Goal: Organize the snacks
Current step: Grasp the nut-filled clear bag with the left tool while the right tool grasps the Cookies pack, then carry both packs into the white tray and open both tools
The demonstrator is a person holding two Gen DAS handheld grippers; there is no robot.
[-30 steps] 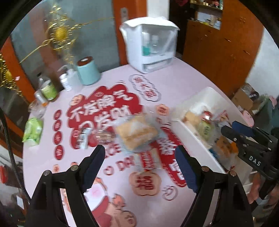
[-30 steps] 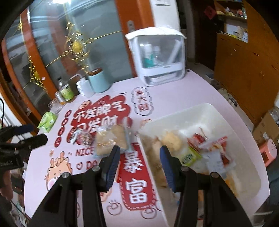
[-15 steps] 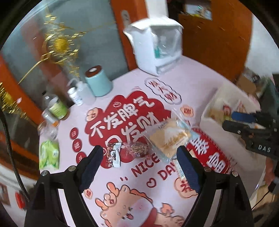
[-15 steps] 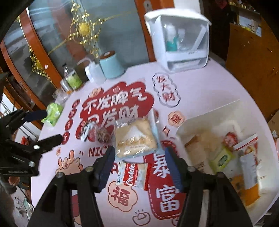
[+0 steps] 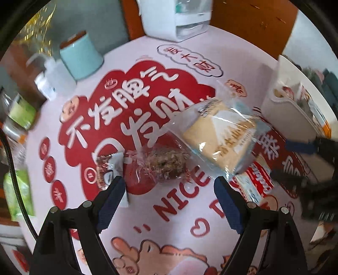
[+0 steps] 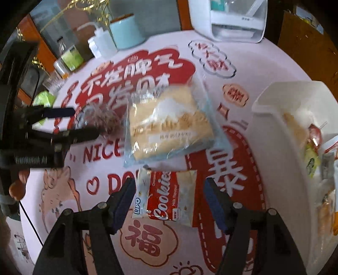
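A clear-wrapped brown snack [image 5: 156,165] lies on the pink printed table, just ahead of my open, empty left gripper [image 5: 169,190]. Right of it lies a large bag of pale bread [image 5: 219,135], also in the right wrist view [image 6: 169,122]. A red Cookies packet [image 6: 169,194] lies between the fingers of my open right gripper [image 6: 169,190], low over the table. The white bin [image 6: 281,135] holding several snacks stands at the right. The left gripper [image 6: 63,122] shows at the left of the right wrist view, over the brown snack [image 6: 105,118].
At the table's back stand a teal canister [image 5: 80,57], a white squeeze bottle [image 5: 48,80], a green-labelled jar [image 6: 71,57] and a white cabinet appliance [image 6: 234,19]. A green packet [image 5: 17,194] lies at the left edge.
Both grippers have come down and forward toward the table. The left now sits at the brown snack, the right around the cookie packet. Both stay open.
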